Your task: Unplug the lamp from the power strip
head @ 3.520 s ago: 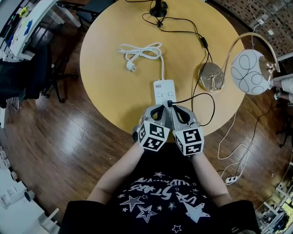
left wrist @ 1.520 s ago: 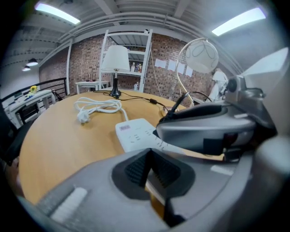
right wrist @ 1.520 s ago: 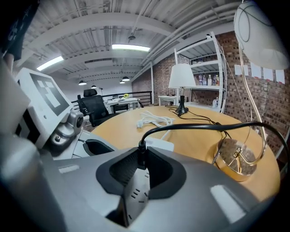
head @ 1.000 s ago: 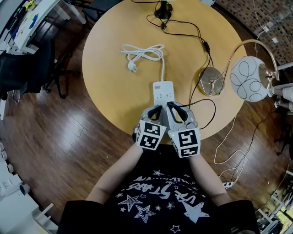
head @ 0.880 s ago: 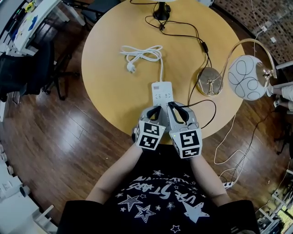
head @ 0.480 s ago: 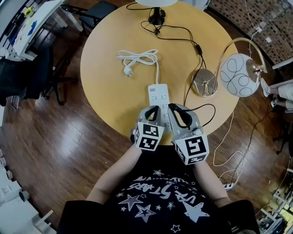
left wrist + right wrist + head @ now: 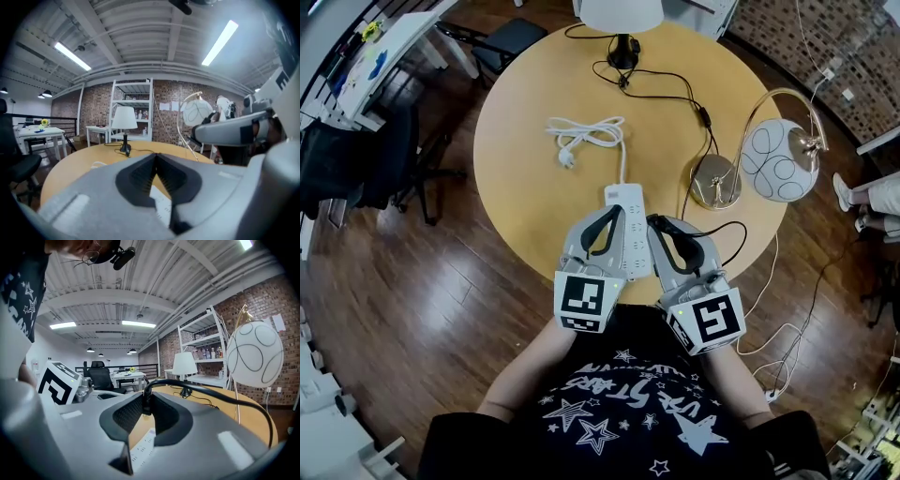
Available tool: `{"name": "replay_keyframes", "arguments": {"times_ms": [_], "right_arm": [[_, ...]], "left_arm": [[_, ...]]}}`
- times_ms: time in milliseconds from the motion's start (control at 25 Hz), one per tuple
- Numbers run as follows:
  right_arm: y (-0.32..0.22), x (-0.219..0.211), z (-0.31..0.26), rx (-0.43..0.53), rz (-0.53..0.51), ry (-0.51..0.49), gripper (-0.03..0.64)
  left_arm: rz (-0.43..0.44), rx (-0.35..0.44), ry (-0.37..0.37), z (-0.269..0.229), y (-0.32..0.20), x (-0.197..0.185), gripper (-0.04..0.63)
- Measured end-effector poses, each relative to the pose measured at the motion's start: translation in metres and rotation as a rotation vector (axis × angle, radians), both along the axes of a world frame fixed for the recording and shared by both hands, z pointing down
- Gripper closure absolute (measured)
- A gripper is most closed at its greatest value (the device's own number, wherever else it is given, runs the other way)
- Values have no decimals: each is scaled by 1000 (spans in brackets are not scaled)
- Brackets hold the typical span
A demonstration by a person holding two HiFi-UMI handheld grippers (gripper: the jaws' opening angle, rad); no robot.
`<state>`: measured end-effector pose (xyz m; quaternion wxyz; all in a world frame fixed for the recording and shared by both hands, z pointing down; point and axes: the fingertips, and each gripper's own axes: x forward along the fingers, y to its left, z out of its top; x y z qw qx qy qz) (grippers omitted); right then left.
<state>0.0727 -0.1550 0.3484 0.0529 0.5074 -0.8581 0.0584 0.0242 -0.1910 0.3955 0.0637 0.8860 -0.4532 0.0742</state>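
A white power strip (image 7: 630,239) lies on the round wooden table (image 7: 525,169), near its front edge. My right gripper (image 7: 653,222) is shut on the lamp's black plug (image 7: 146,405), which hangs above the strip (image 7: 143,446) and clear of its sockets. The black cord (image 7: 211,392) arcs off to the right toward the lamp's brass base (image 7: 714,181), beside the lamp's white globe shade (image 7: 778,159). My left gripper (image 7: 614,212) hovers over the strip's left side, its jaws shut with nothing between them (image 7: 156,155).
At the table's far edge stands a second lamp with a white shade (image 7: 622,11). The strip's own white cord (image 7: 586,131) lies coiled at mid-table. Dark chairs (image 7: 366,159) stand on the wood floor at left. More cables trail on the floor at right (image 7: 769,394).
Both grippers have risen and drawn back toward me. The black plug, seated in the strip a second ago, is now lifted out in the right gripper.
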Motion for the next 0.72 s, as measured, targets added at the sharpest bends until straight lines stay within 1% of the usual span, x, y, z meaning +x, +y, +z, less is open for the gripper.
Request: {"name": "replay_keyframes", "arguments": {"times_ms": [80,160,240,320,400,520,720], "right_arm": [[-1,2,-6,14,2,-19,555],[-1,4,-11,24,1,-45,555],[-1,5,-14,32,0,-60,555],[-1,5,-12,32,1,-64,555],[-3,5,-9,25,2,-69,555],[-4,4,-5,23,-3,-79,555],[-6,3,0,17,-1,-56,555]], "left_arm": [[-12,44,47,-22,3,-5,591],[-16,64,106,-45,8,-8,591],[-6,99,127,-61,15,-11,591],[17,147,105,-68,23,-13,591],[26,171,82,-71,27,-16,591],[22,164,69,-68,28,-17,591],[28,154,59,-62,26,-12,591]]}}
